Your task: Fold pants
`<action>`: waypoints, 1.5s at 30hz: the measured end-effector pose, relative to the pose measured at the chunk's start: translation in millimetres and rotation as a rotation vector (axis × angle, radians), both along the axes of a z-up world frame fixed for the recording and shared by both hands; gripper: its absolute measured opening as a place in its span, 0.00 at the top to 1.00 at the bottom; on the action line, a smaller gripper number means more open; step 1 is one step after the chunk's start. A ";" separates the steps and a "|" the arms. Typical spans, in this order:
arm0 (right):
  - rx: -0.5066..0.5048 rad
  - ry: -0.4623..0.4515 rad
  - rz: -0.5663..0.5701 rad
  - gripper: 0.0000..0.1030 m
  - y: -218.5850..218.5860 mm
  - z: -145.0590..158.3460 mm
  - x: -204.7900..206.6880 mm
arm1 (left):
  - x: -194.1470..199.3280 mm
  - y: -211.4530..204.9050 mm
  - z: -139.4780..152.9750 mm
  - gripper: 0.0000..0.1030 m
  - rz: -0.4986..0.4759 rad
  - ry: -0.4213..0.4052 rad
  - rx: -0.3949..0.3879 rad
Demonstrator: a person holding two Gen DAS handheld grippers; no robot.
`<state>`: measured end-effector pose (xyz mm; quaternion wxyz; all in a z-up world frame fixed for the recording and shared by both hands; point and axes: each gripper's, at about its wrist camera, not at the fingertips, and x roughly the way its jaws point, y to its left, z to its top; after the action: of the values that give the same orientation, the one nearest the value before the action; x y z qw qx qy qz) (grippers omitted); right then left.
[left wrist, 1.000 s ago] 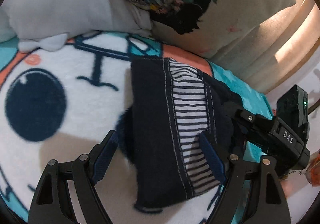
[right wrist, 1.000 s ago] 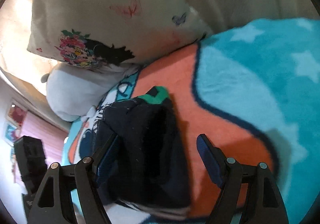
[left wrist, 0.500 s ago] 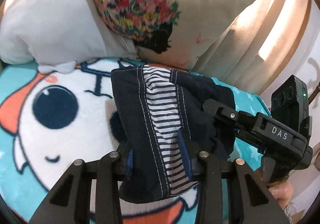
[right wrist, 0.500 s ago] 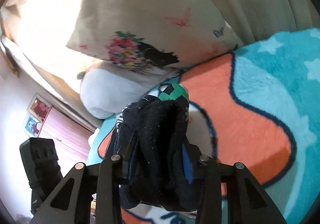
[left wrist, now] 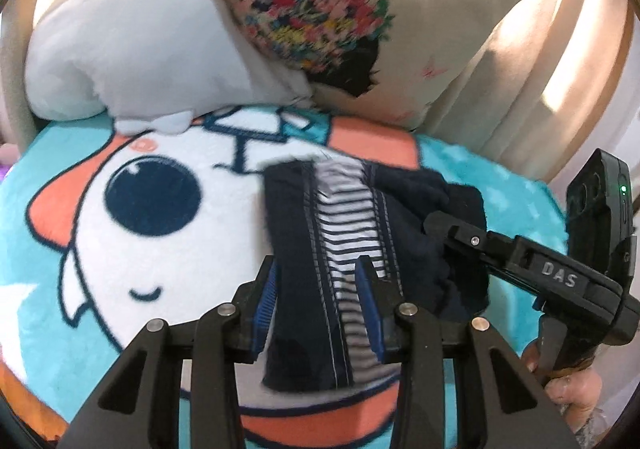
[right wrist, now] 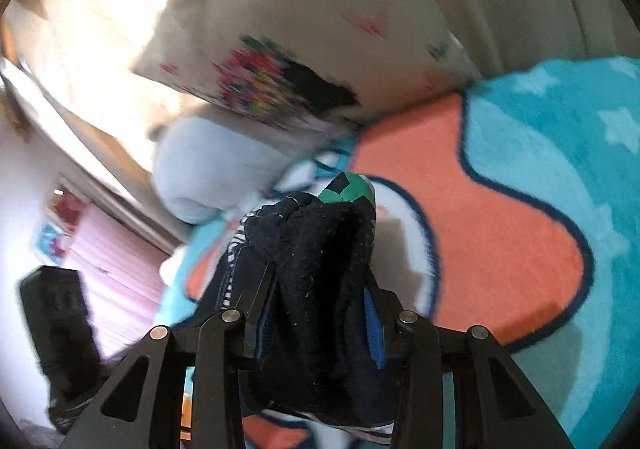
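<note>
The navy pants [left wrist: 296, 209], folded into a small bundle with a striped panel [left wrist: 344, 217] showing, are held just above the cartoon blanket [left wrist: 120, 269]. My left gripper [left wrist: 316, 289] is shut on the bundle's near edge, its blue pads pressed into the cloth. My right gripper [left wrist: 434, 223] comes in from the right and pinches the bundle's other side. In the right wrist view, the right gripper [right wrist: 320, 301] is shut on thick dark cloth of the pants [right wrist: 320, 245], with a green patch [right wrist: 348, 189] at the far end. The left gripper's dark body [right wrist: 52, 309] shows at the lower left.
A floral pillow [left wrist: 352, 21] and a white plush pillow [left wrist: 132, 45] lean at the head of the bed, with curtains [left wrist: 560, 49] behind. A person's hand [left wrist: 572, 389] holds the right gripper's handle. A pink cabinet [right wrist: 116, 249] stands beyond the bed.
Both grippers went from open around the folded pants to shut on them. Both hands then drew back and rose a little with the bundle, so more of the pillows shows.
</note>
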<state>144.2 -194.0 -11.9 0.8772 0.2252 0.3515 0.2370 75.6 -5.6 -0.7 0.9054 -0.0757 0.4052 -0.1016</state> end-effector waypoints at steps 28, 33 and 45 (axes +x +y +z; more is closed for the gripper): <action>-0.216 -0.093 -0.224 0.29 2.6 4.1 -57.8 | -47.2 35.2 13.2 0.35 0.141 -0.098 0.148; -0.232 -0.105 -0.224 0.28 9.0 7.4 -65.2 | -54.4 40.2 14.8 0.33 0.147 -0.099 0.135; -0.242 -0.113 -0.219 0.28 18.3 10.9 -77.9 | -68.8 45.1 23.4 0.31 0.167 -0.118 0.126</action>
<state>66.3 -175.7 -1.0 0.9369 0.1415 0.3009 0.1081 6.9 39.5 22.7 0.9360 -0.0459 0.3489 -0.0045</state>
